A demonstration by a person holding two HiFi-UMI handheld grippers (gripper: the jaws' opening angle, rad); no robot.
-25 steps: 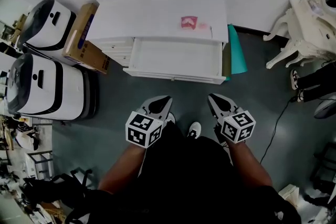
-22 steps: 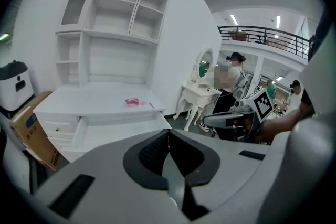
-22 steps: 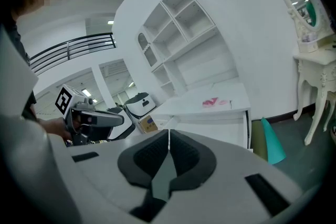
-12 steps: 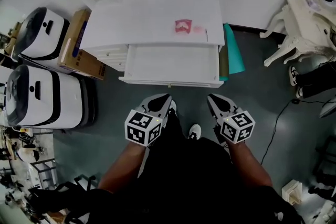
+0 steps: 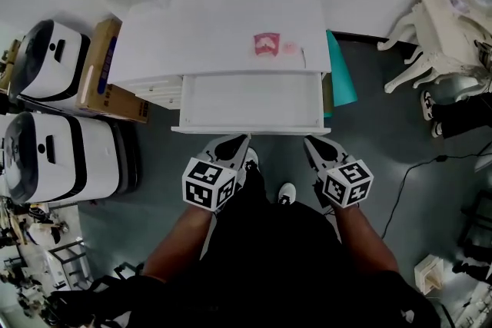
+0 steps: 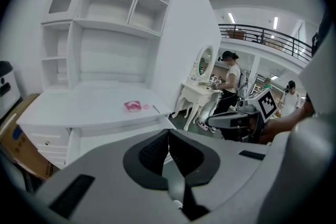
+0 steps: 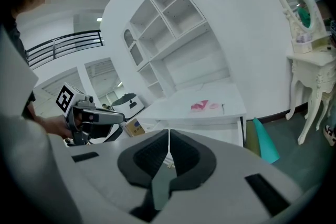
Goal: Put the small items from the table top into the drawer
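While one white table (image 5: pixel 154 34) stood with its single drawer (image 5: pixel 250 100) pulled open, two grippers hung before it, the left gripper (image 5: pixel 240 144) and right gripper (image 5: pixel 314 146) both clenched on nothing. One pink packet (image 5: pixel 266 44) and one smaller pink piece (image 5: pixel 289 48) lay on the tabletop.

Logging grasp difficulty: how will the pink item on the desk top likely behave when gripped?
The pink item lies low and flat on the desk top, so it probably won't roll. It looks small and thin, so likely light and maybe floppy; detail is too blurred to confirm.
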